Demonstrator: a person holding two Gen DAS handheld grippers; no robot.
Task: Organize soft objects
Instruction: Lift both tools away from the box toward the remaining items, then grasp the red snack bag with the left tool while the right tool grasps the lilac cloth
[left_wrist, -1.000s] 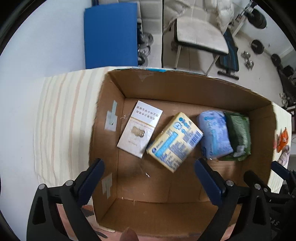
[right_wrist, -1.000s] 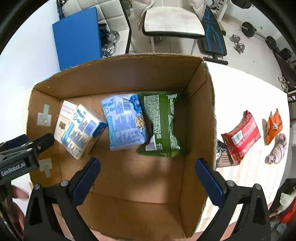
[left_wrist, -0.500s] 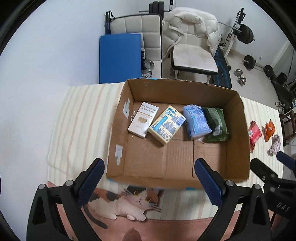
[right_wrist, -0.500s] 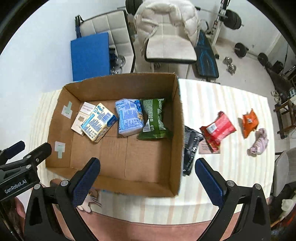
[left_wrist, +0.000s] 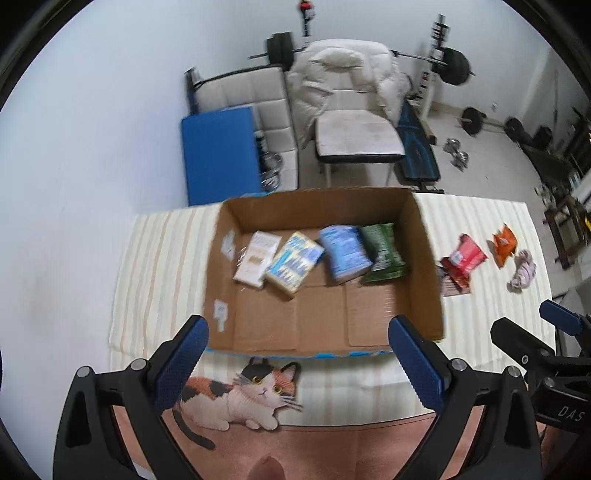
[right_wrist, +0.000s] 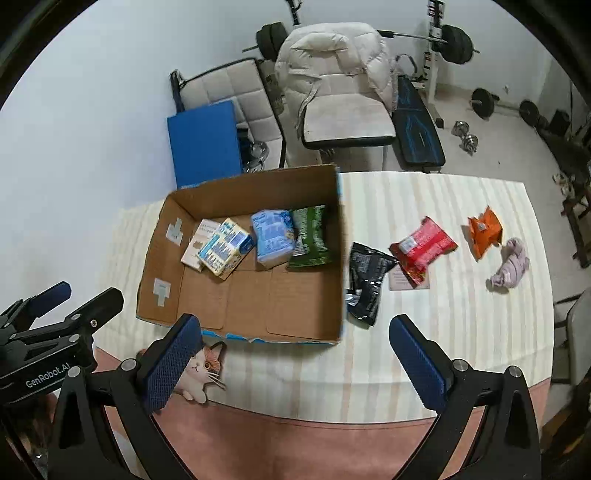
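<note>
An open cardboard box (left_wrist: 424, 266) (right_wrist: 332, 295) stands on the striped tablecloth. Along its far side lie a white pack (left_wrist: 256, 258), a yellow-blue pack (left_wrist: 293, 263) (right_wrist: 225, 251), a light blue pack (left_wrist: 343, 253) (right_wrist: 273, 236) and a green pack (left_wrist: 384, 253) (right_wrist: 308, 236). To its right lie a black pack (right_wrist: 365, 277), a red pack (right_wrist: 423, 249) (left_wrist: 463, 258), an orange pack (right_wrist: 484, 230) (left_wrist: 503, 243) and a lilac cloth (right_wrist: 511, 267) (left_wrist: 522, 271). My left gripper (left_wrist: 297, 363) and my right gripper (right_wrist: 293, 362) are both open and empty, held high above the table's near edge.
A cat picture (left_wrist: 236, 395) is on the cloth at the near edge. Behind the table stand a blue mat (right_wrist: 205, 142), a white chair (right_wrist: 343, 107) with a jacket, a bench and barbell weights (right_wrist: 456, 38). A card (right_wrist: 400, 282) lies under the red pack.
Both grippers have pulled up and back from just above the box, so the whole box, table and room now show. They stay open. The packs in the box have not moved.
</note>
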